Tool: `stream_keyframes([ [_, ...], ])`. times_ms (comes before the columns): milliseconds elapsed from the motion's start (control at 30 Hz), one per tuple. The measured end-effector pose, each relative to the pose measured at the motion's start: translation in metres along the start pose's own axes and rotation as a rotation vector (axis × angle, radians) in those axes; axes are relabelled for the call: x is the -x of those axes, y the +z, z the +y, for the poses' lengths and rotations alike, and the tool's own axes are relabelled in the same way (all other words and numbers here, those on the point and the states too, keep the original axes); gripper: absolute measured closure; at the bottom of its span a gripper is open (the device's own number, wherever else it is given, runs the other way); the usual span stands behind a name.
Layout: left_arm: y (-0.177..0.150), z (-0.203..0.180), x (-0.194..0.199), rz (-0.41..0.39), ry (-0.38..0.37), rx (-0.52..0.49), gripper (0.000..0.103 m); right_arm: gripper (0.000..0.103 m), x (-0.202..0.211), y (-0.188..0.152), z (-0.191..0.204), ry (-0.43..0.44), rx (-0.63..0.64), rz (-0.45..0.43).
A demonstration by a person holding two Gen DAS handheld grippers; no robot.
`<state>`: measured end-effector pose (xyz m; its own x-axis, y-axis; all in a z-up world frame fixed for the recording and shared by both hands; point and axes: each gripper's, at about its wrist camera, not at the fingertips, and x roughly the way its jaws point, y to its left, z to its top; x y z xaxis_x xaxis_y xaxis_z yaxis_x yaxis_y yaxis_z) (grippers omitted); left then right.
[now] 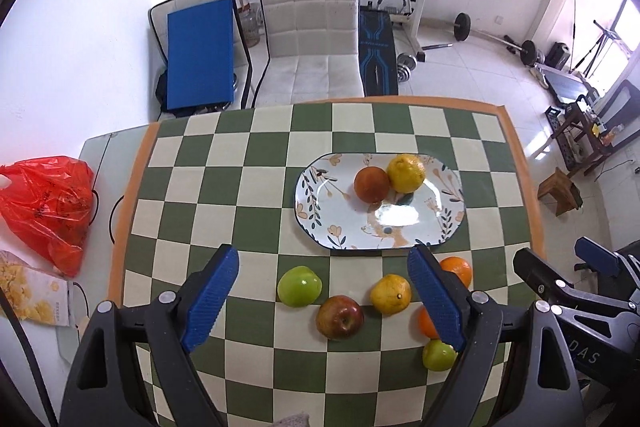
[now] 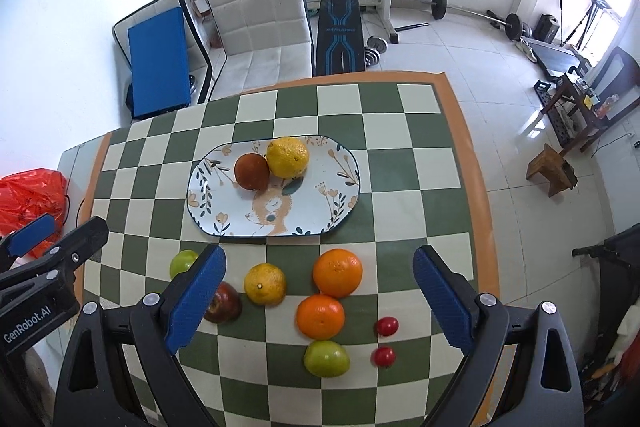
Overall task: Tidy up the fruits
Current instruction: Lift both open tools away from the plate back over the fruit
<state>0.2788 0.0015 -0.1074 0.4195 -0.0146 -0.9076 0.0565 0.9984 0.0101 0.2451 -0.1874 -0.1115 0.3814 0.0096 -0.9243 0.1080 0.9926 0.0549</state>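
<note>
Loose fruit sits on the checked cloth (image 2: 400, 187) at 6 o'clock of the plate (image 2: 344, 163), just beside its near rim: green apple (image 1: 300, 285), red apple (image 1: 340, 317), yellow citrus (image 2: 265, 283), two oranges (image 2: 337, 272) (image 2: 320, 316) touching, second green apple (image 2: 326, 358), two small red fruits (image 2: 386, 325) (image 2: 384, 355) at 3 o'clock of the lower orange. Plate already holds a dark red fruit (image 2: 252, 171) touching a yellow citrus (image 2: 288, 157), both in its 11 o'clock half; near half is free. Handling, my read: all round, firm, light to medium, waxy skins so they'll roll and may squirt out of a shallow pinch. Grab across the widest girth, pads level with the middle. Small red ones look soft; go gentle. No real long axis on any fruit; red apple's stem dimple faces up, yellow citrus on the cloth has its stem scar tipped toward the camera. Plate long axis runs roughly 9 to 3. Left gripper (image 1: 324, 303) wide open, empty, hovering over the two apples and the citrus. Right gripper (image 2: 318, 301) wide open, empty, above the oranges. Risk: nudging neighbours, they're packed close.
</note>
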Motion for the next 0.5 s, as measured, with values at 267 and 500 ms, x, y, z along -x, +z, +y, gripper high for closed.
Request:
stream_keyframes([
  [267, -0.013, -0.003, 0.035, -0.048, -0.015, -0.012, 0.017, 0.006, 0.045, -0.017, -0.003, 0.003, -0.006, -0.050],
  [500, -0.022, -0.002, 0.039, -0.039, -0.021, -0.001, 0.016, 0.004, 0.052, -0.029, -0.010, 0.048, -0.036, -0.050],
])
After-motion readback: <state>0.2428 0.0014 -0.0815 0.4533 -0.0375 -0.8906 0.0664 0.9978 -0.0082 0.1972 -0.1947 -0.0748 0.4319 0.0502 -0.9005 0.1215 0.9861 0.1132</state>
